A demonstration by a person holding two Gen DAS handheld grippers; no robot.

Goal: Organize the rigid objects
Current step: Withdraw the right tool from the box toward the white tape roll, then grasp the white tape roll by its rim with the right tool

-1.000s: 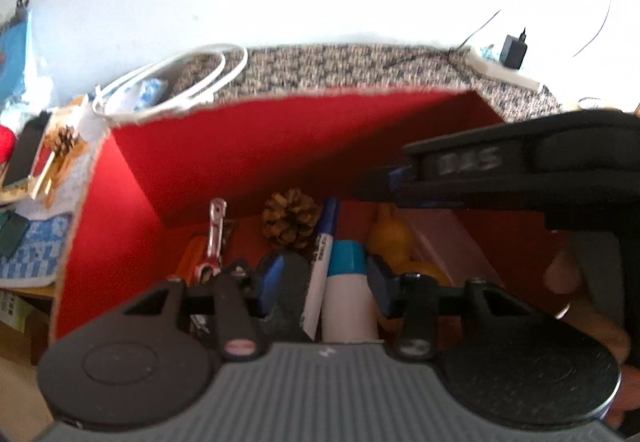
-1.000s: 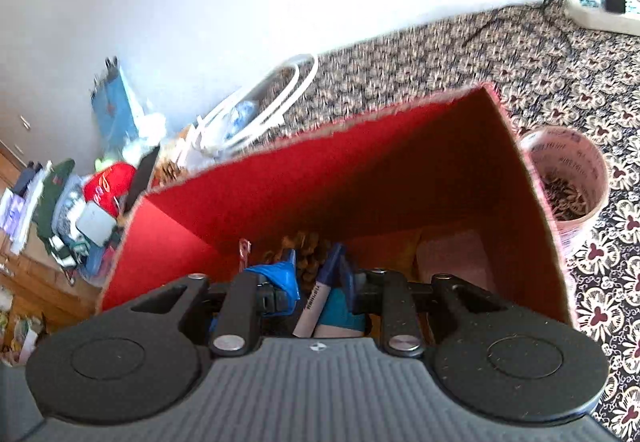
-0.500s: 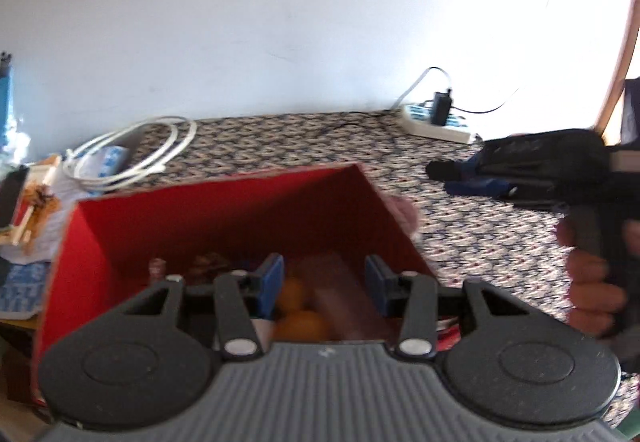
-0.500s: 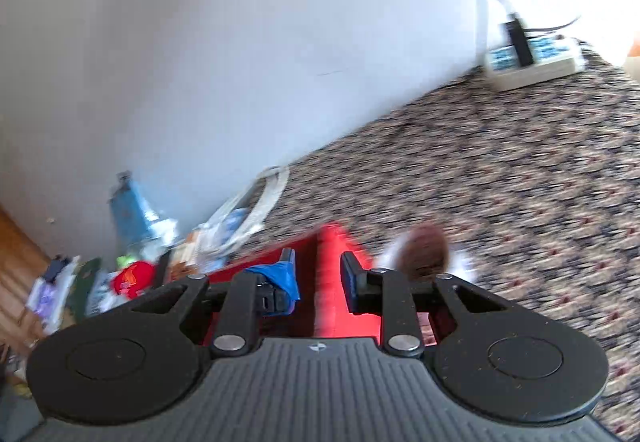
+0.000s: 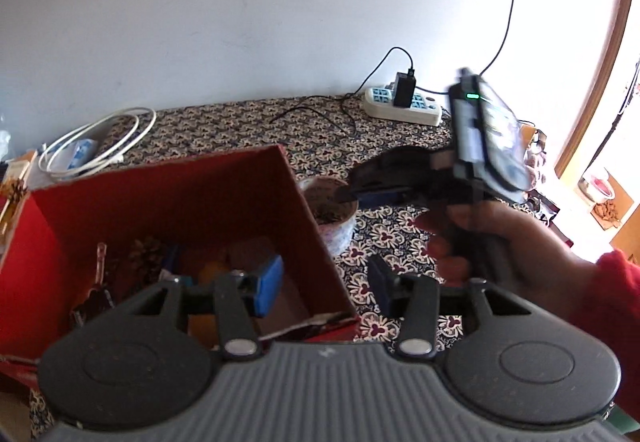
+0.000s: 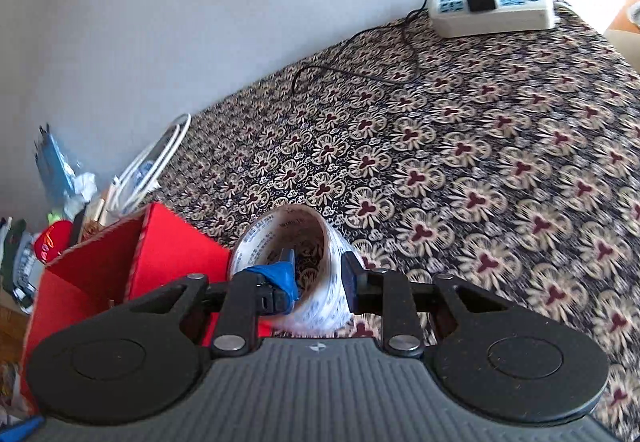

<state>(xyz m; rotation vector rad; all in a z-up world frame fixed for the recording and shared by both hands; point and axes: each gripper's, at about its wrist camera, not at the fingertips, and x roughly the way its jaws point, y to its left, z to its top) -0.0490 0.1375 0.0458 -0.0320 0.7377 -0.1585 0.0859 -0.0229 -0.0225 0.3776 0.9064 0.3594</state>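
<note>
A red box (image 5: 180, 202) stands open on the patterned cloth, with a pine cone (image 5: 146, 252), orange pieces and a clip inside. My left gripper (image 5: 322, 286) hangs above the box's right wall; its jaws are opening and hold nothing. Just right of the box sits a white printed tape roll (image 5: 334, 232). A hand in a red sleeve (image 5: 520, 242) carries my right gripper (image 5: 352, 196) over it. In the right wrist view the right gripper (image 6: 316, 278) is open just above the tape roll (image 6: 256, 238), its left finger over the hole and its right finger outside the wall. The red box (image 6: 172, 254) is at lower left.
A white power strip (image 5: 404, 108) with a black charger and trailing cable lies at the back by the wall. A coiled white cable (image 5: 92, 142) rests behind the box. Assorted clutter (image 6: 52, 242) lines the table's left edge. Patterned cloth (image 6: 500, 162) stretches to the right.
Both grippers have come up out of the red box and swung right. The right one now hovers over the tape roll; the left one sits over the box's right wall.
</note>
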